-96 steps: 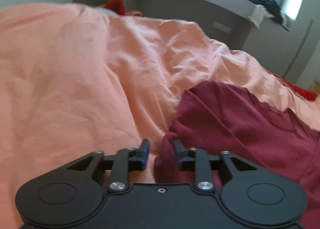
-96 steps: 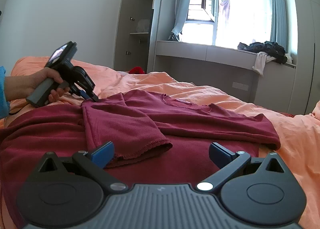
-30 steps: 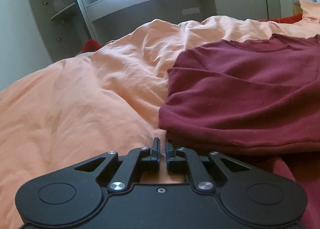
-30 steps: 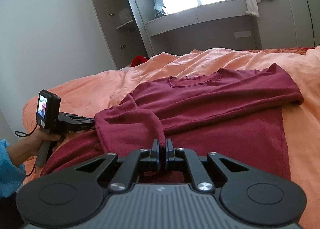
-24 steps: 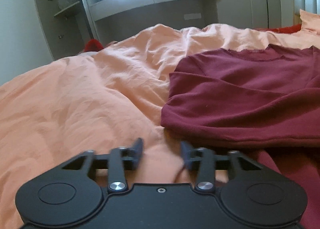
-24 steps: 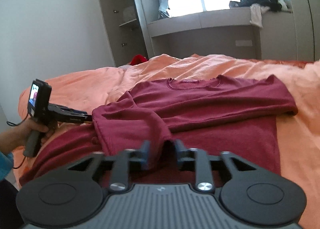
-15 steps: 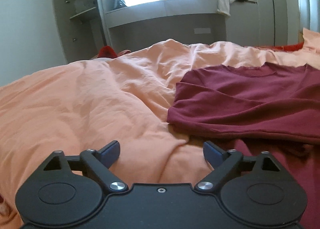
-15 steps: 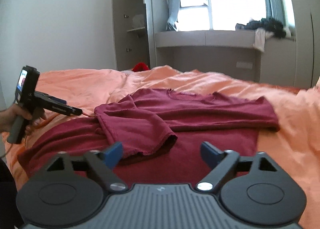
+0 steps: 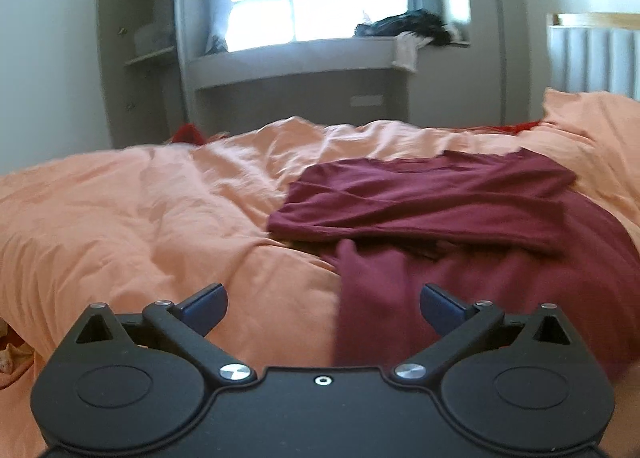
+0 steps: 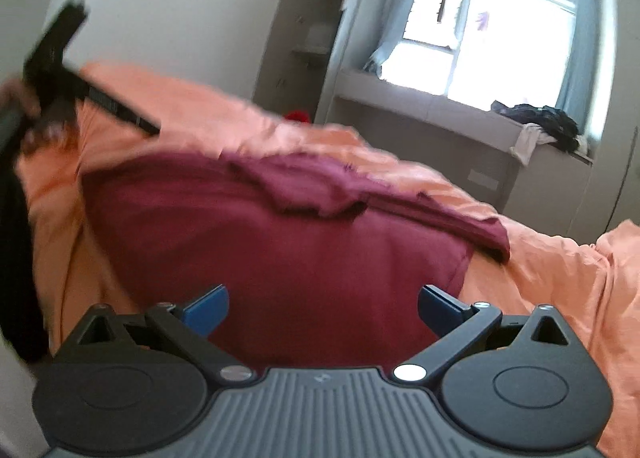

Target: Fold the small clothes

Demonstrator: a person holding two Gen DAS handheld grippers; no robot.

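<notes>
A dark red long-sleeved shirt (image 9: 440, 197) lies on the orange bedcover (image 9: 140, 217), its sleeves folded across the body. My left gripper (image 9: 322, 298) hovers over the shirt's near left edge. Its jaws are opening wide, and nothing is pinched between them. In the right wrist view the shirt (image 10: 280, 250) fills the middle, blurred and tilted. My right gripper (image 10: 323, 300) hangs above its lower body. Its jaws are also opening, and no cloth is gripped. The left gripper (image 10: 120, 113) shows at the upper left, blurred, held by a hand (image 10: 16, 97).
A window ledge carries a dark pile of clothes (image 9: 408, 23). An open cupboard (image 9: 140, 49) stands at the left wall, with a red item (image 9: 186, 133) beyond the bed. A slatted headboard (image 9: 592, 53) is at the right. Orange bedcover (image 10: 560, 270) spreads right of the shirt.
Both grippers have gone from shut to wide open, letting go of the shirt fabric, and have drawn back from it. The right wrist view has rolled and blurred.
</notes>
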